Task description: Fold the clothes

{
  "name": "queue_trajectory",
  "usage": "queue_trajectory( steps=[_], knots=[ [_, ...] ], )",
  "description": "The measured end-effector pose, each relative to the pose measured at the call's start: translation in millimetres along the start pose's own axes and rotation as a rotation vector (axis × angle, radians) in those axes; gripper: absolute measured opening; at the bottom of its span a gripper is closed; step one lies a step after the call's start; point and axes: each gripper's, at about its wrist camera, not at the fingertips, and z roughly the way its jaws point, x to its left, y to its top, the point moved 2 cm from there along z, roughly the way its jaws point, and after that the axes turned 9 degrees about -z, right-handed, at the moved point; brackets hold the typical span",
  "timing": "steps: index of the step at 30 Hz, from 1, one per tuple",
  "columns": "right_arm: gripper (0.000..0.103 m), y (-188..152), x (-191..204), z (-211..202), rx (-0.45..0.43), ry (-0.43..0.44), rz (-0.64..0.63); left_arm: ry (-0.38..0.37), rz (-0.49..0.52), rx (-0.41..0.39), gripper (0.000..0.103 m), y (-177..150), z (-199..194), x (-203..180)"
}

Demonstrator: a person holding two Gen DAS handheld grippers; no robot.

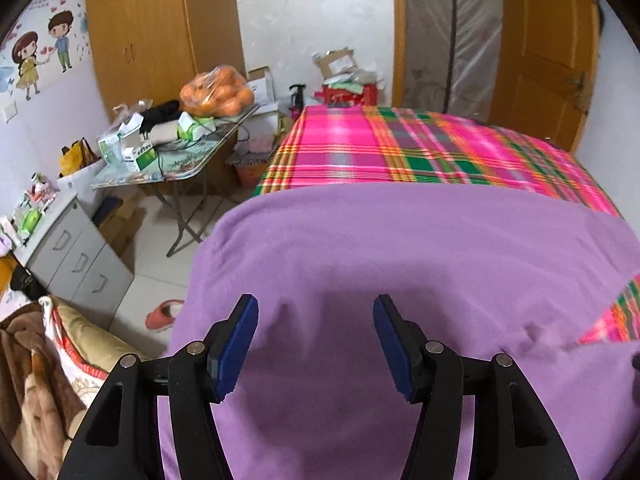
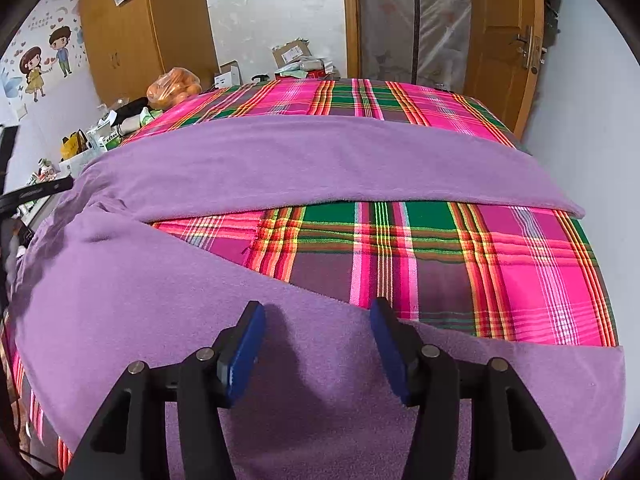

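Left gripper (image 1: 316, 308) is held angled downward over purple fleece cloth (image 1: 400, 248), jaws spread, nothing pinched. Right gripper (image 2: 318, 312) likewise spread above cloth on plaid bedsheet (image 2: 500, 272). Oranges are bagged (image 1: 218, 94) on folding table (image 1: 188, 160).

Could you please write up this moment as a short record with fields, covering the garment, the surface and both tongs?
garment: purple garment, spread out, two long parts lying apart with bedding showing between them
surface: plaid bedspread, pink and green
left tongs: open, over the purple cloth, nothing between the pads
right tongs: open, over the near purple part beside its edge, nothing gripped
beside the bed: folding table with a bag of oranges
fold status: not yet folded
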Motion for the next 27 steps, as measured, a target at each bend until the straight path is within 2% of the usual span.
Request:
queue_trajectory(
  steps=[7,11,14,21,27],
  knots=[
    [0.056,0,0,0,-0.001,0.003,0.003,-0.038,0.045,0.002,0.062,-41,-24,-21],
    [0.056,0,0,0,-0.001,0.003,0.003,-0.046,0.054,0.018,0.062,-57,-28,-18],
    [0.056,0,-1,0,0.0,0.002,0.002,-0.051,0.019,0.011,0.062,-68,-38,-1],
    [0.056,1,4,2,0.011,-0.026,-0.023,0.036,-0.07,0.04,0.062,-89,-36,56],
    [0.056,1,3,2,0.013,-0.026,-0.027,0.032,-0.068,0.032,0.062,-90,-38,54]
  ],
)
